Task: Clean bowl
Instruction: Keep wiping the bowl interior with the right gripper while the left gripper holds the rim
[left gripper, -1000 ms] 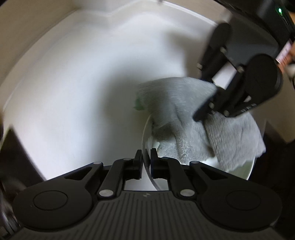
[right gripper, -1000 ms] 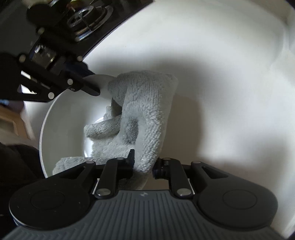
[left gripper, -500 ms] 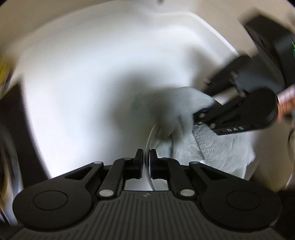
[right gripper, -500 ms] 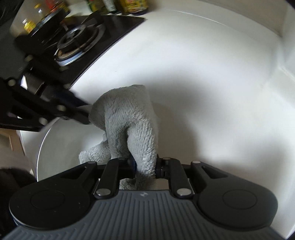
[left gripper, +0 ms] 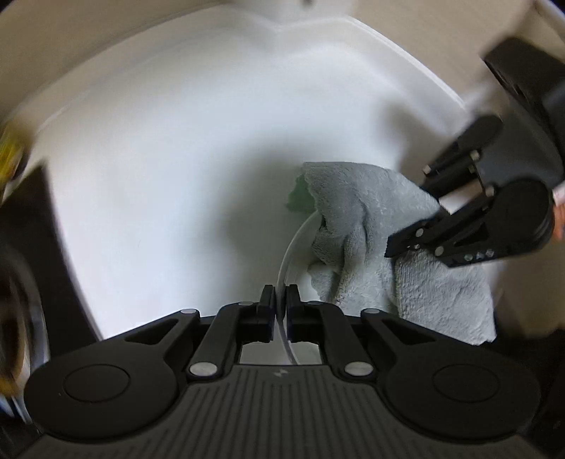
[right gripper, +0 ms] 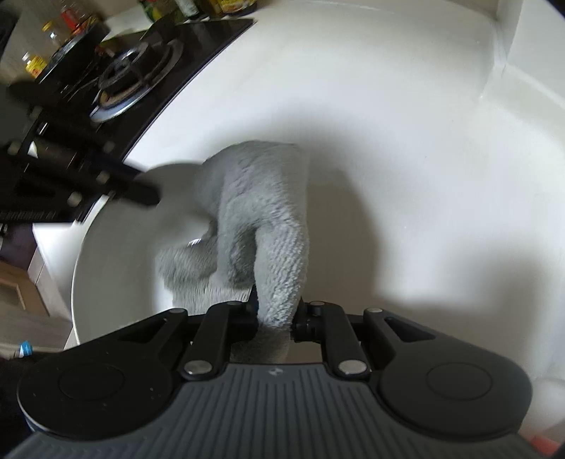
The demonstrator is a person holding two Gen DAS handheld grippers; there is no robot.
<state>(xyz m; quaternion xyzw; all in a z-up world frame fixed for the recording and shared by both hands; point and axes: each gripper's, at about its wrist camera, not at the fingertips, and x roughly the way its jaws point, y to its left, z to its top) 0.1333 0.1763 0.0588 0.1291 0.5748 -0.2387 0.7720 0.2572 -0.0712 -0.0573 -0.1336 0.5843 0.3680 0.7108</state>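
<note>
A white bowl [left gripper: 292,243] stands tilted on its edge over the white counter. My left gripper [left gripper: 280,300] is shut on its near rim, which runs between the pads. A grey fluffy cloth [left gripper: 360,219] drapes over the far rim and down into the bowl. In the right wrist view my right gripper [right gripper: 275,312] pinches a fold of this cloth [right gripper: 261,212]; its jaws are opening slightly with the cloth still between them. The bowl [right gripper: 113,268] lies to the left, with the left gripper [right gripper: 148,194] clamped on its upper rim.
A small green patch [left gripper: 298,197] shows just behind the cloth. A black gas hob [right gripper: 134,74] with a burner borders the white counter [right gripper: 388,141] on the left, with jars and bottles [right gripper: 197,5] behind it. The counter meets a wall corner [right gripper: 501,60].
My left gripper has closed fully on the bowl's rim and lifted, tipping the bowl more upright. The cloth in my right gripper has shifted over the rim, and more of the hob has come into view.
</note>
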